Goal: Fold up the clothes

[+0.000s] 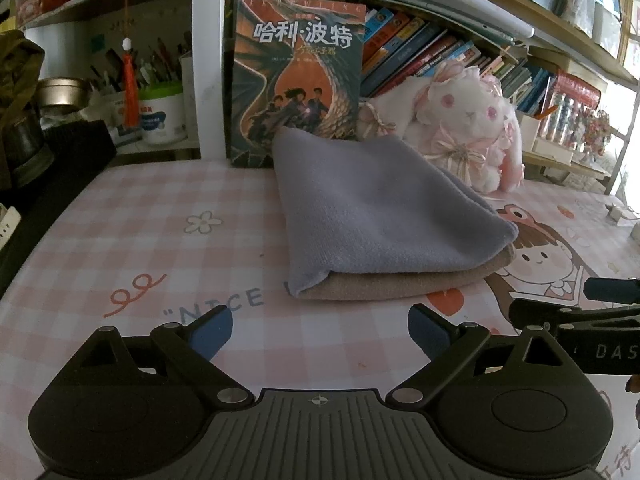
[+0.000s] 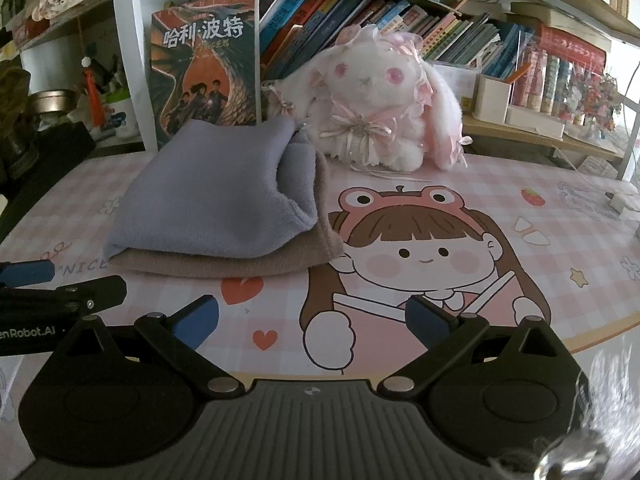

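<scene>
- Bookshelf (image 2: pixel 360 12) behind, pink checked table (image 1: pixel 132 240) with cartoon girl print (image 2: pixel 416 256).
- Folded lilac cloth (image 1: pixel 372 216) lies on top of folded tan cloth (image 1: pixel 400 280), stacked mid-table, in front of upright book (image 1: pixel 298 76).
- White plush rabbit (image 2: pixel 376 108) just right of the stack, at the back.
- Left gripper (image 1: pixel 320 336) spread wide, empty, just short of the stack's near edge.
- Right gripper (image 2: pixel 314 322) spread wide, empty, over the girl print, stack ahead-left.
</scene>
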Demonstrator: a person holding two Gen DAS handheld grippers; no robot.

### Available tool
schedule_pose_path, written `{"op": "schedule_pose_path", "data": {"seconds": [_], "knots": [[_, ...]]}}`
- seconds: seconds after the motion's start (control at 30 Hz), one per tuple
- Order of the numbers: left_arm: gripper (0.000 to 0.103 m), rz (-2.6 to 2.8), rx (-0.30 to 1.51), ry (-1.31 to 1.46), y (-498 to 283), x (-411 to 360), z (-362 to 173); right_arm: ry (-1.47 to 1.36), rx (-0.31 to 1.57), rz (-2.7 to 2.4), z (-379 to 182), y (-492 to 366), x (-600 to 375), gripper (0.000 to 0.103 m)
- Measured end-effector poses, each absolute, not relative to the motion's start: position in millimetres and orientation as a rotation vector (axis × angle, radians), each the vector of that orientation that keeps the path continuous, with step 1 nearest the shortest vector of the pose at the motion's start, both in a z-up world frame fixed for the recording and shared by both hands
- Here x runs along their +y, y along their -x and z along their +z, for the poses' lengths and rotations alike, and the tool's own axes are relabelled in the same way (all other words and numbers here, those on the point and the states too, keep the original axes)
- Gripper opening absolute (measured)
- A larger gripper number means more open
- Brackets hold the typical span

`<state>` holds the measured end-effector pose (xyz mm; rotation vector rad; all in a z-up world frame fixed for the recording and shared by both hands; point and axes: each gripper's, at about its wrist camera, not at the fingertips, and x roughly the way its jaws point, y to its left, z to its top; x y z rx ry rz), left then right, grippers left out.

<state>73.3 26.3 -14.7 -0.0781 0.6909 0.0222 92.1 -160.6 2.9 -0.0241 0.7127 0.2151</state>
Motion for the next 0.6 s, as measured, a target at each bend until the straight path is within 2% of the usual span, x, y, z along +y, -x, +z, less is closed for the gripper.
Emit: {"op": "schedule_pose_path", "data": {"seconds": [0.6], "knots": [[0.097,0.038,0.726,0.097,-75.9,28.3,-17.0,0.027,0.707,0.215,2.0,-92.3,-158.3,0.101]]}}
